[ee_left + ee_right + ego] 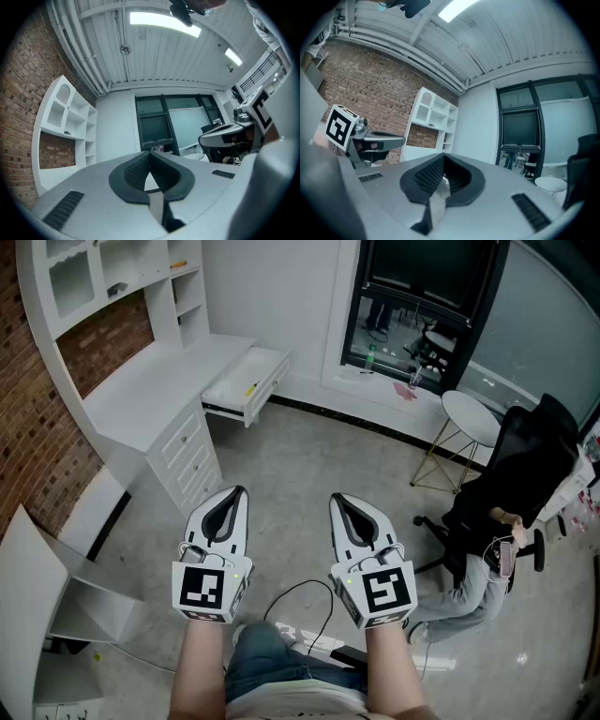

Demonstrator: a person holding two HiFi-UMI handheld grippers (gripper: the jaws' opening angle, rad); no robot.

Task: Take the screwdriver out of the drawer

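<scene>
The white desk (155, 381) stands at the far left, and its drawer (246, 388) is pulled out. A small yellow item (251, 388), probably the screwdriver's handle, lies in the drawer. Both grippers are held level over the floor, well short of the desk. My left gripper (240, 491) (150, 152) is shut, with its tips together and nothing between them. Beside it, my right gripper (337, 498) (443, 155) is also shut and empty. Each gripper shows at the edge of the other's view.
White shelves (112, 273) rise along the brick wall (28, 442) behind the desk. A seated person (473, 582) in a black office chair (525, 465) is at the right, near a round white side table (472, 418). A black cable (300, 596) lies on the floor by my feet.
</scene>
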